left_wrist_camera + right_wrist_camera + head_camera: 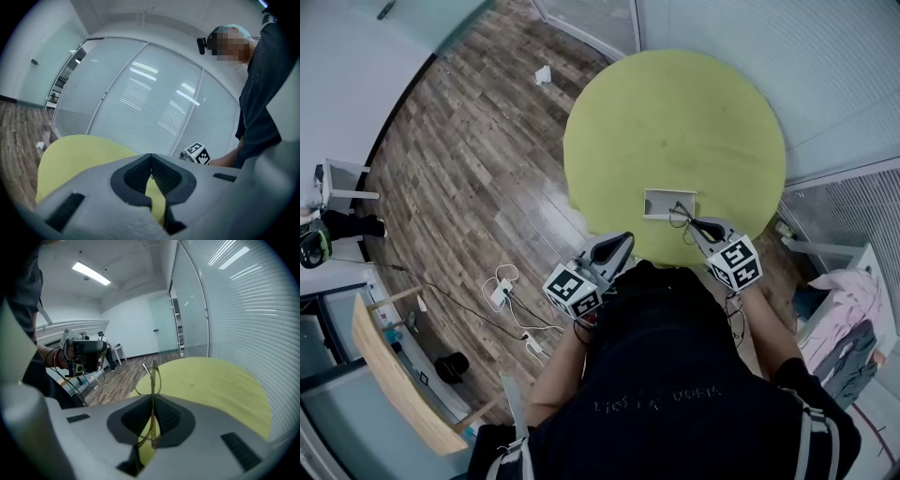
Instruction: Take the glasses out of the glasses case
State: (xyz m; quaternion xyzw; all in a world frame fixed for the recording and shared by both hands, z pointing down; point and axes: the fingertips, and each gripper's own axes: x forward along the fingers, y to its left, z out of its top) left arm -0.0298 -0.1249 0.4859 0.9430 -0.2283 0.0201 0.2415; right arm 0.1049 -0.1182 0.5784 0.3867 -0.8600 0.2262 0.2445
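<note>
**Round counter, open case, wire glasses held**

Surface: round counter point(675, 112), matte yellow-green, smooth. 
Room: wood-plank floor point(469, 187), worn brown; ribbed frosted glass partitions point(825, 75); white walls. 
Glasses case point(661, 203): pale, rectangular, open, lying near the counter's near edge. 
Glasses point(152, 371): thin wire frame, pinched edge-on between the closed jaws of the right gripper point(701, 228), just beside the case's near corner. 
Left gripper point(151, 157): grey, ribbed black pads, jaws pressed together on nothing, at the counter's near rim.

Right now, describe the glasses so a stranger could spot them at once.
Find the round yellow-green table; near its front edge sits an open pale case. Beside it the right tool pinches the glasses: thin wire frames, unlike the boxy case.
</note>
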